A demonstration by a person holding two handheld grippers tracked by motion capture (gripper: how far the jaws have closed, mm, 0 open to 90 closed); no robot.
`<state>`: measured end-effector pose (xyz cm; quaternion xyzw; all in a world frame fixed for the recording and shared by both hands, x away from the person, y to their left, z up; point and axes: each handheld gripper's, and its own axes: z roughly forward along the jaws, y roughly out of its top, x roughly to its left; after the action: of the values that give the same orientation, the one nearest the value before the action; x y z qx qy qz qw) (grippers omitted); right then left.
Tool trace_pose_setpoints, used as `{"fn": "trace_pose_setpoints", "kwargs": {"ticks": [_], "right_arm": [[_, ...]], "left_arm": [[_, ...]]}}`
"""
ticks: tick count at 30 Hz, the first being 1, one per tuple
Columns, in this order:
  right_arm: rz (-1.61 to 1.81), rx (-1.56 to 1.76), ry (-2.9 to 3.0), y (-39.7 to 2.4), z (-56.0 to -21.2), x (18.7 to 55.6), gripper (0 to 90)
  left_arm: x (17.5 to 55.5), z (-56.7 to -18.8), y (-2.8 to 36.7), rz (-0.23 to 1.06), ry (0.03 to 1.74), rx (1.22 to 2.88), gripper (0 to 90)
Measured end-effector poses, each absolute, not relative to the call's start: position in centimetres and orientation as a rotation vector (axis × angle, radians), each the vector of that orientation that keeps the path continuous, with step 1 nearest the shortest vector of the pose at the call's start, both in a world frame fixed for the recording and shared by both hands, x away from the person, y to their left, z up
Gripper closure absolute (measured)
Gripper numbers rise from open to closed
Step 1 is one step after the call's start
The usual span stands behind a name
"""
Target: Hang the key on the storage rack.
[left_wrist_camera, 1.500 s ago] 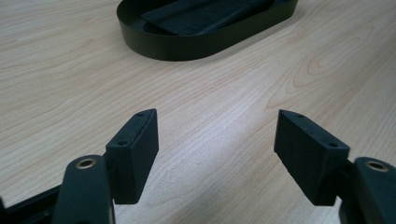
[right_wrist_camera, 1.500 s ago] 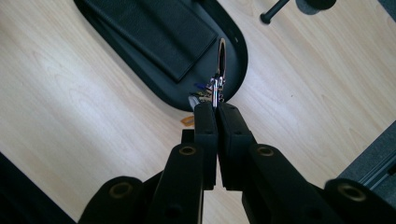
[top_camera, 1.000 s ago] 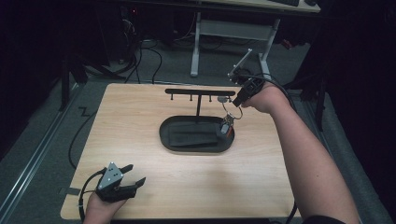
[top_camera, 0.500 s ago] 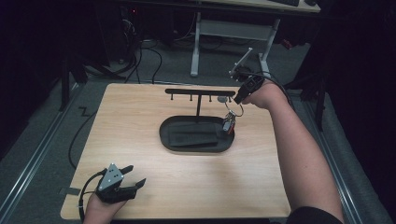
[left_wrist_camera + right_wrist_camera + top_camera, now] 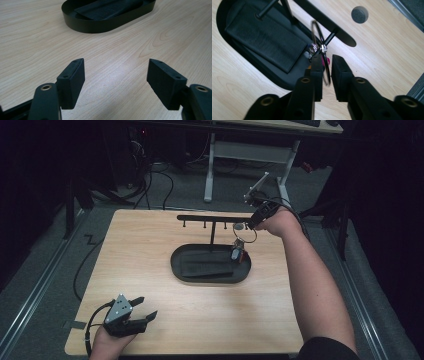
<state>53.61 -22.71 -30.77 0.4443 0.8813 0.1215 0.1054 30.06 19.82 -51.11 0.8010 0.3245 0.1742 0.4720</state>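
no legible txt, no labels, no brands, no nos. on anything in view

Wooden table [image 5: 150, 270] with a black oval tray [image 5: 210, 276] in the middle, and a T-shaped hook rack [image 5: 212, 218] standing up out of it. Right gripper [image 5: 248, 225] is up at the rack's right end, a key ring [image 5: 243, 234] with small stuff dangling just below it. Left gripper [image 5: 145, 309] sits near the front-left corner, jaws spread apart.

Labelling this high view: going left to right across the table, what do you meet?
Left gripper → black tray → key ring → right gripper, all on the wooden table.
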Motion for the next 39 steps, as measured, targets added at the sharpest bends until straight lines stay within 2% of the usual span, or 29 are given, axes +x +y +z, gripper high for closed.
{"fn": "trace_pose_setpoints", "kwargs": {"ticks": [2,3,4,5,6,9,10,15,22,32,39], "right_arm": [[0.361,1.318,2.585,-22.7,-30.6,53.5,76.2],[0.372,1.305,2.581,-22.8,-30.4,53.3,72.0],[0.372,1.305,2.581,-22.8,-30.4,53.3,72.0],[0.380,1.301,2.569,-22.8,-30.2,52.9,67.2],[0.380,1.301,2.569,-22.8,-30.2,52.9,67.2],[0.425,1.322,2.528,-23.1,-30.0,52.1,53.9],[0.450,1.327,2.507,-23.4,-30.2,51.6,44.9],[0.545,1.295,2.433,-24.0,-30.8,50.1,32.4],[0.628,1.206,2.391,-24.1,-32.4,48.1,30.6],[0.773,1.262,2.292,-26.8,-35.8,45.7,21.9],[0.834,1.278,2.187,-29.0,-39.2,42.1,18.5]], "left_arm": [[30.1,-51.1,19.8,0.426,0.796,1.962,31.0],[30.1,-51.1,19.8,0.425,0.795,1.961,31.0],[30.1,-51.1,19.8,0.425,0.795,1.961,31.0],[30.1,-51.1,19.8,0.424,0.794,1.962,31.0],[30.1,-51.1,19.8,0.424,0.794,1.962,31.0],[30.1,-51.2,19.7,0.428,0.796,1.954,31.0],[30.0,-51.1,19.7,0.426,0.796,1.958,31.0],[29.9,-51.1,19.5,0.422,0.795,1.962,30.9],[29.9,-51.1,19.4,0.401,0.797,1.950,30.4],[30.1,-51.3,19.4,0.387,0.802,1.966,28.5],[30.1,-51.4,19.0,0.385,0.800,1.979,28.4]]}}
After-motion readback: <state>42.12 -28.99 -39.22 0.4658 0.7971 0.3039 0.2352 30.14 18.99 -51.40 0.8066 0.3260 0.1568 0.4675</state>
